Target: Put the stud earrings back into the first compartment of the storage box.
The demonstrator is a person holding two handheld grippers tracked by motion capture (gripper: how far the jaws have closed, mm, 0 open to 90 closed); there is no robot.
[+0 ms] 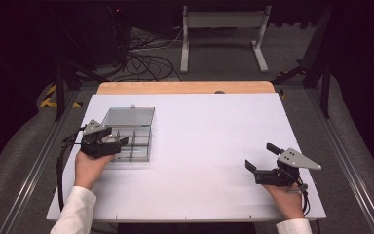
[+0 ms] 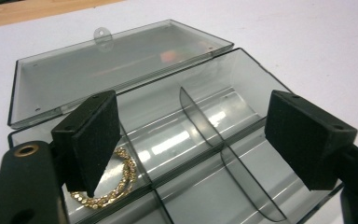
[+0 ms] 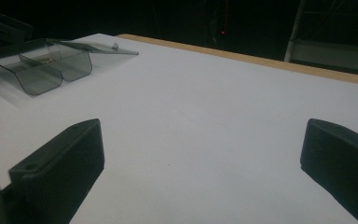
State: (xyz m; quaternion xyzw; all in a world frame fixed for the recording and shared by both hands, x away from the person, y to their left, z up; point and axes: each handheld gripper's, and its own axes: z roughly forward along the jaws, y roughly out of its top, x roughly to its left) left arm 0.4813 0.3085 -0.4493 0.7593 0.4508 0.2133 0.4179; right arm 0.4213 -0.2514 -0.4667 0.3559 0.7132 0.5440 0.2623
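Observation:
A smoky clear plastic box [image 1: 139, 141] with dividers lies at the table's left, its lid [image 1: 129, 116] folded back flat. My left gripper [image 1: 114, 138] hovers over the box's left end, open with nothing between its jaws. In the left gripper view the open left gripper [image 2: 200, 140] frames the compartments, and a gold chain [image 2: 121, 184] lies in the near left compartment of the box [image 2: 205, 140], partly behind the left pad [image 2: 91, 140]. My right gripper [image 1: 261, 157] rests low at the table's right, open and empty. The right gripper [image 3: 200, 163] faces bare tabletop, with the box [image 3: 42, 67] far off to the left.
The white tabletop [image 1: 209, 136] has a wooden strip [image 1: 185, 87] along its far edge. Beyond it are floor cables [image 1: 146, 63] and a white metal stand [image 1: 224, 34]. Rails run along both table sides.

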